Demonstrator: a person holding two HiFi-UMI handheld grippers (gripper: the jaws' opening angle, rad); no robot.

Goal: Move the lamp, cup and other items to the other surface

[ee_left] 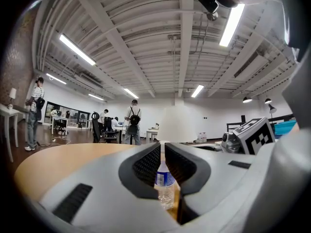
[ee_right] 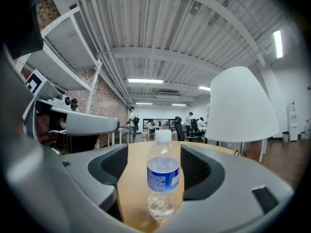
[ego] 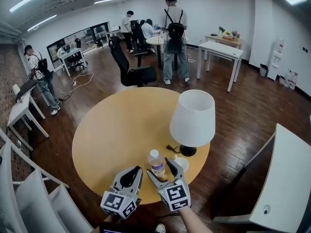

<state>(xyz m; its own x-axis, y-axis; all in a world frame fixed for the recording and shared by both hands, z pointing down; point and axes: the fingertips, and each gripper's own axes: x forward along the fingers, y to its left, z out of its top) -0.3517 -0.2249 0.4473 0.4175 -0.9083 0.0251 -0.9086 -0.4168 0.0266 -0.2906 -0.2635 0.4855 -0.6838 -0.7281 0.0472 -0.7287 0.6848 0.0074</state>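
Closest to the head cam: two grippers down at the near edge of the round yellow table [ego: 112, 130]. Starting with the right gripper [ego: 158, 166], spread wide with a small water bottle [ego: 156, 163] standing upright between the fingers. Checked the right gripper view to be sure. Same bottle [ee_right: 163, 178] dead centre in the gap, bare tabletop on both sides of it, neither of the pads [ee_right: 115, 166] touching it. So let go, not gripping anything. Just standing on the table on its own base, white cap on, blue label round the middle.

Left gripper [ego: 137, 170] just beside it on the left, pinched down to a thin slit and holding nothing. Peeking through that slit in the left gripper view gets a strip of the bottle [ee_left: 164, 183], but further out, past the fingertips rather than inside them.

Just beyond the bottle, a white cup [ego: 182, 164], very near the right gripper's outer fingertip; can't tell if touching. Behind that, the table lamp [ego: 192, 118], white shade over a dark base, also on the round table. Off to the right, a white surface [ego: 291, 178], well apart from all three.
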